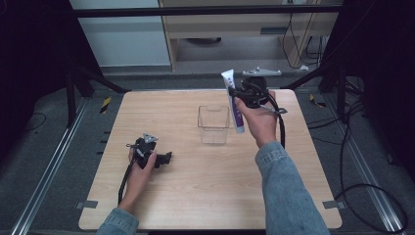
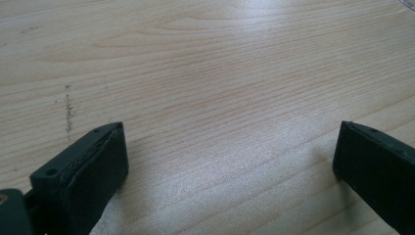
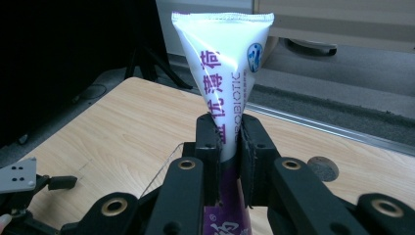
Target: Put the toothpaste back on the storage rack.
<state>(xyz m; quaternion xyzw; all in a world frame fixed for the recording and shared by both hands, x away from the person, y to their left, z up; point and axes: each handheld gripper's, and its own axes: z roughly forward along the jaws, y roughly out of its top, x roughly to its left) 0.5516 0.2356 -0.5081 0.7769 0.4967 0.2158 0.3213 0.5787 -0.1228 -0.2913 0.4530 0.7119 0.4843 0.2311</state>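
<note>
- Count of things: one white and purple plastic tube (image 1: pixel 234 100) with a flat crimped end, one clear square plastic container (image 1: pixel 214 124), two black claws, one light wooden worktop (image 1: pixel 195 196).
- The right claw (image 3: pixel 229 147) is clenched on the tube; its two pads press the tube from both sides at about the middle of its length.
- The tube is held up in the air, crimped end up and a little tilted, just beside the right side of the container in the high view; whether it touches the container I cannot tell.
- The left claw (image 1: pixel 166 157) lies low on the worktop at the left, wide open, with bare wood between its jaws and nothing held.
- The container stands upright near the middle of the worktop, well apart from the left claw.
- Black cables trail from both claws, and a grey three-cornered plate (image 1: pixel 262 72) sits on top of the right one.
</note>
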